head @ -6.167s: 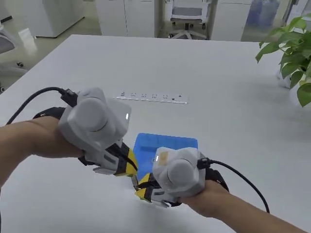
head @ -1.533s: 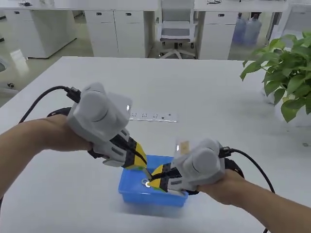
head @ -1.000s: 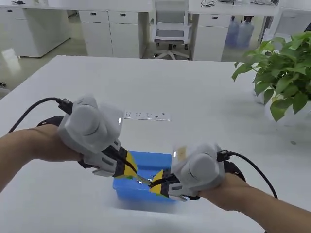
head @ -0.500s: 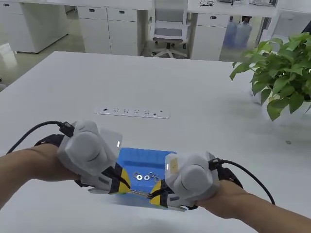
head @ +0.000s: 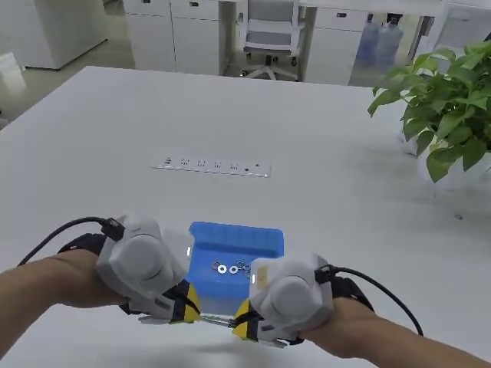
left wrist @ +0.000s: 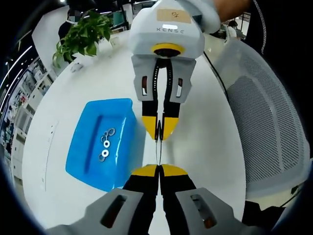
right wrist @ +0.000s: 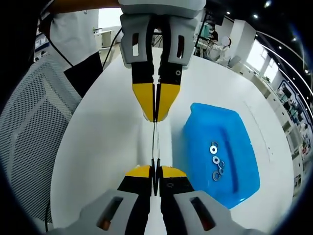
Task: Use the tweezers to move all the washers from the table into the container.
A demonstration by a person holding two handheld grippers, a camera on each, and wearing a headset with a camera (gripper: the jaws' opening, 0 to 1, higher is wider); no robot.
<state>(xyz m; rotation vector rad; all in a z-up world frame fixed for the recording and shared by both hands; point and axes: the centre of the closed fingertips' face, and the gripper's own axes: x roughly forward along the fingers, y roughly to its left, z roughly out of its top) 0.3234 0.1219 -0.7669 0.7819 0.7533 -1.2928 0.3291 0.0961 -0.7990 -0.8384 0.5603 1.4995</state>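
The left tongs (head: 190,310) sit low at the near edge of the surface (head: 307,138). Their jaws are pressed fully together on 1 end of the tweezers (left wrist: 158,147). In the left gripper view the thin steel runs straight ahead from the yellow tips into the facing pair.

The tweezers span the short gap between the 2 tools. Their long axis lies left to right across the person, about parallel to the near wall of the blue container (head: 234,230). I cannot tell which end is the pointed one, as the metal is too thin to read.

The right tongs (head: 239,322) are closed just as tightly on the other end. Both hands are about equally near the container, which stands just beyond the tweezers on the side away from the person. It lies left of the jaw line in the left gripper view and right of it in the right gripper view.

The washers (head: 230,268), about 5, lie in a loose cluster on the container floor. By my judgement the transfer is finished or close to it.

In the left gripper view the right tool's housing carries lettering that looks like "KENSE". A tan sticker above it possibly reads "04".
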